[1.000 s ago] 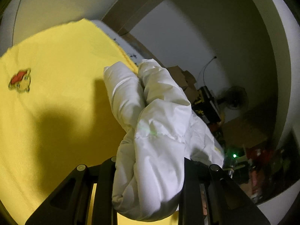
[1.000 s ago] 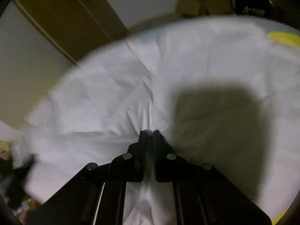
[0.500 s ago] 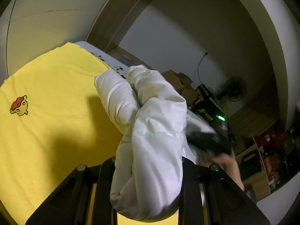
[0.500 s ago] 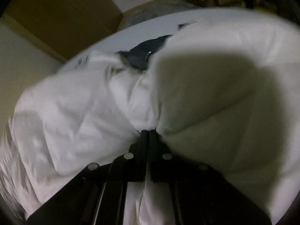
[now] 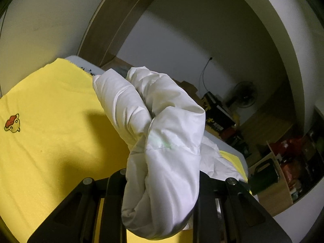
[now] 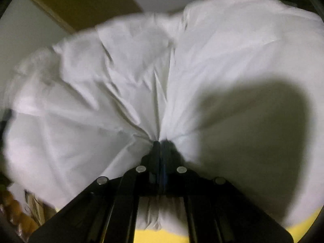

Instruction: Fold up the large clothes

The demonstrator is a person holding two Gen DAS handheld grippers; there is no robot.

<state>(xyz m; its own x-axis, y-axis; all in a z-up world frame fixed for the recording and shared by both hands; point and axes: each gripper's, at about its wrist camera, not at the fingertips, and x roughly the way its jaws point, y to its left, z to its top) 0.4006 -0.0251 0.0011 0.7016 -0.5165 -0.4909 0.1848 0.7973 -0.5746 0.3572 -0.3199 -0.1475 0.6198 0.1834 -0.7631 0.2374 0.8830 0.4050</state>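
Your left gripper (image 5: 162, 190) clamps a thick bunch of the white garment (image 5: 162, 133), lifted above the yellow cloth (image 5: 50, 133). Your right gripper (image 6: 160, 143) pinches the same garment tight; fabric fans out beyond it.

White garment (image 5: 162, 162) bunched between left tongs (image 5: 160, 182) over yellow cloth (image 5: 50, 141).
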